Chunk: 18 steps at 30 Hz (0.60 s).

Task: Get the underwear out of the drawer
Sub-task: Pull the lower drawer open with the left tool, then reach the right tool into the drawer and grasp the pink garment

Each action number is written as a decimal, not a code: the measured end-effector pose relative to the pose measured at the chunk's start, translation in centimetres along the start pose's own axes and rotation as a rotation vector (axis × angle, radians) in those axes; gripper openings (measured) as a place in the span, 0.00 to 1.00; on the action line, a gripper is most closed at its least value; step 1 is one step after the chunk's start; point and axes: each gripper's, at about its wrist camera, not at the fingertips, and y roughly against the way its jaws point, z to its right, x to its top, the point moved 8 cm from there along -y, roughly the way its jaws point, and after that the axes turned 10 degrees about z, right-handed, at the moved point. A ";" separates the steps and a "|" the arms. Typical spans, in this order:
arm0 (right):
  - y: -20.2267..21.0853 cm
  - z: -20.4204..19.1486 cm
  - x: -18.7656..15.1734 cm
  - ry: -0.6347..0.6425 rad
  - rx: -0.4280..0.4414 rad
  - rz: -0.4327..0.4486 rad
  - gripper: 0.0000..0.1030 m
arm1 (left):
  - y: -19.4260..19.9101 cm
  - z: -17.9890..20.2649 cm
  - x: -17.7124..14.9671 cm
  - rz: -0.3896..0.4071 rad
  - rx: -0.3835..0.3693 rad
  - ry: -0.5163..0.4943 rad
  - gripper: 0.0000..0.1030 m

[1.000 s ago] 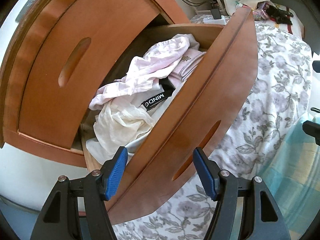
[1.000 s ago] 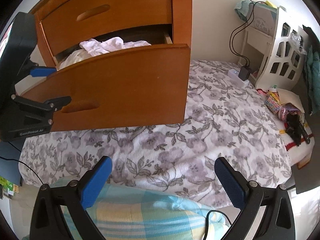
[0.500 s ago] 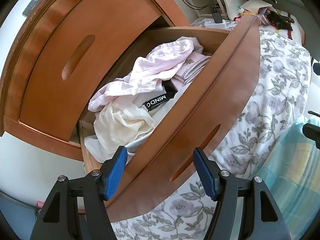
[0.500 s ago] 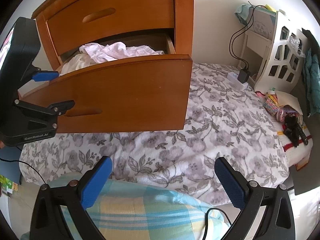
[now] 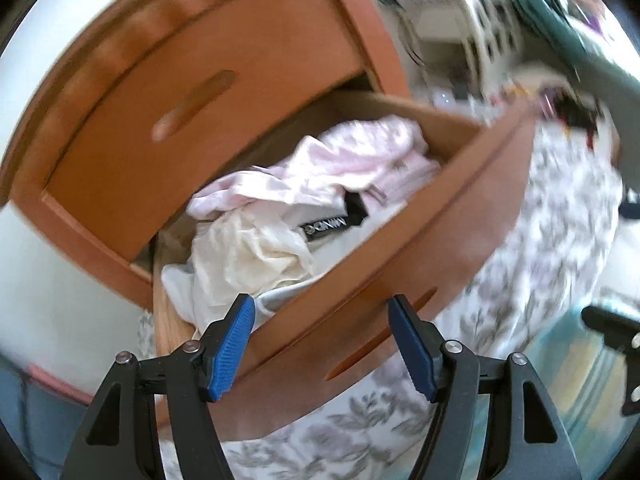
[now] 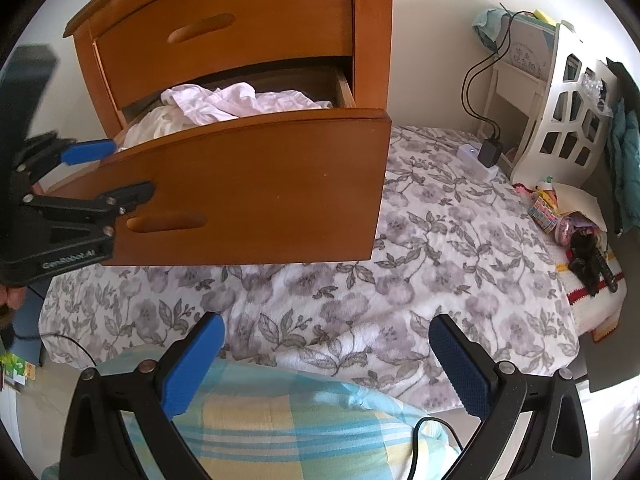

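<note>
The lower drawer of a wooden chest stands pulled out, its curved front panel (image 5: 400,248) (image 6: 248,184) over the bed. Inside lies a heap of white and pale pink underwear (image 5: 280,216) (image 6: 224,104), with a black waistband label (image 5: 334,222) among it. My left gripper (image 5: 322,344) (image 6: 132,167) straddles the front panel near its left end, one pad inside the drawer and one on the face. Its jaws are opening, with the panel between them and the pads still against it. My right gripper (image 6: 326,364) stands open over the bed, with nothing between its fingers.
The upper drawer (image 6: 224,36) is shut. A floral bedspread (image 6: 420,260) lies under the open drawer, and a blue and yellow checked blanket (image 6: 260,420) lies nearest me. A white shelf unit (image 6: 560,112), a charger with cables (image 6: 490,148) and toys (image 6: 568,220) stand at the right.
The drawer has come farther out with my left gripper on its front, showing more of the clothes. The left gripper has rolled and its view is blurred. The right gripper has kept still.
</note>
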 end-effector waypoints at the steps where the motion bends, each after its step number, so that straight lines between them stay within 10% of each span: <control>1: -0.1 0.1 0.1 0.000 -0.002 -0.001 1.00 | 0.7 -0.2 0.2 0.037 0.011 0.033 0.69; 8: -0.3 0.4 0.3 0.002 -0.008 -0.004 1.00 | 4.7 -2.5 -0.1 0.185 0.075 0.284 0.69; 18: 1.6 1.1 3.7 0.001 -0.004 0.116 1.00 | 5.5 -4.8 -4.7 0.183 0.110 0.509 0.69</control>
